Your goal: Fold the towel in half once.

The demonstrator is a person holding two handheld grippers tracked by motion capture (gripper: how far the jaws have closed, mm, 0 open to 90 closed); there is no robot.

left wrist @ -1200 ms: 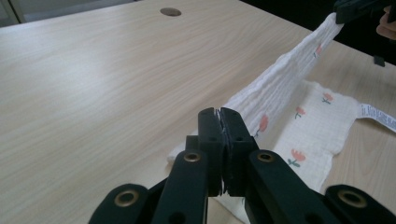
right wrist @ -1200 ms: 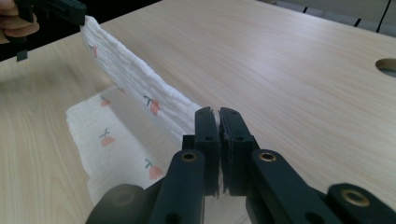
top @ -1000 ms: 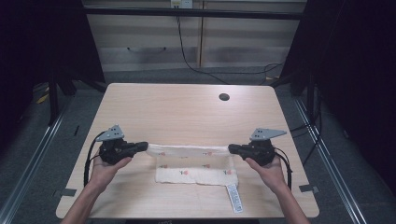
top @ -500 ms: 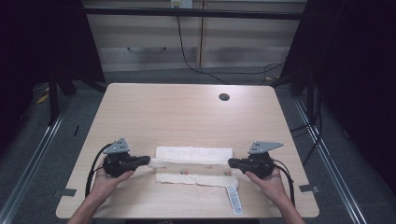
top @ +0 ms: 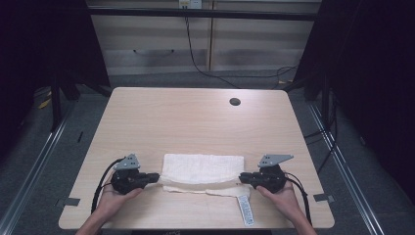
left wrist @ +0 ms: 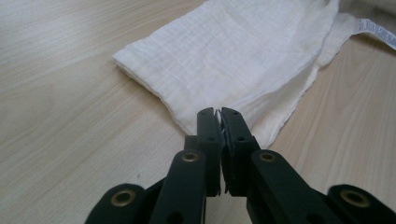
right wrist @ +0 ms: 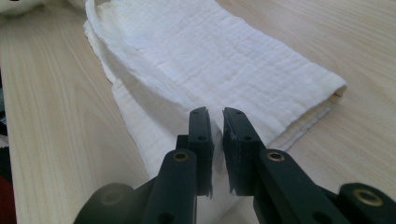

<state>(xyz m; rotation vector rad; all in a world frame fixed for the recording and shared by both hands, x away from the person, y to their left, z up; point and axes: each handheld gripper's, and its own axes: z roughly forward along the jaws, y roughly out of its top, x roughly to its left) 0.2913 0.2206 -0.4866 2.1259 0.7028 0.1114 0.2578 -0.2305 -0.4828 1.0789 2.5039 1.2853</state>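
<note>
On the wooden table [top: 195,117], at 6 o'clock near the person's edge in the high view: a folded white cloth [top: 203,169], flat, long side running 9 to 3 o'clock. Under it, a thinner bottom layer sticking out along the 6 o'clock side. At 5 o'clock of the cloth, a white care label [top: 246,211] lying on the bare wood. At 1 o'clock of the table's middle, a dark round cable hole [top: 235,102], well apart from everything else.

At 9 o'clock of the cloth: the left gripper [top: 155,176], low on the table, held in the left hand [top: 115,200], pointing toward 3 o'clock. In the left gripper view, the left gripper [left wrist: 218,114] nearly closed, a sliver of the cloth [left wrist: 233,56] pinched between the tips at the cloth's short edge; care label [left wrist: 376,32] at 2 o'clock.

At 3 o'clock of the cloth: the right gripper [top: 241,178], in the right hand [top: 281,196], pointing toward 9 o'clock. In the right gripper view, the right gripper [right wrist: 215,116] just been opening, now parted by a narrow gap, pads not pressing; cloth [right wrist: 224,60] lying right at the tips and stretching away toward 12 o'clock.
</note>
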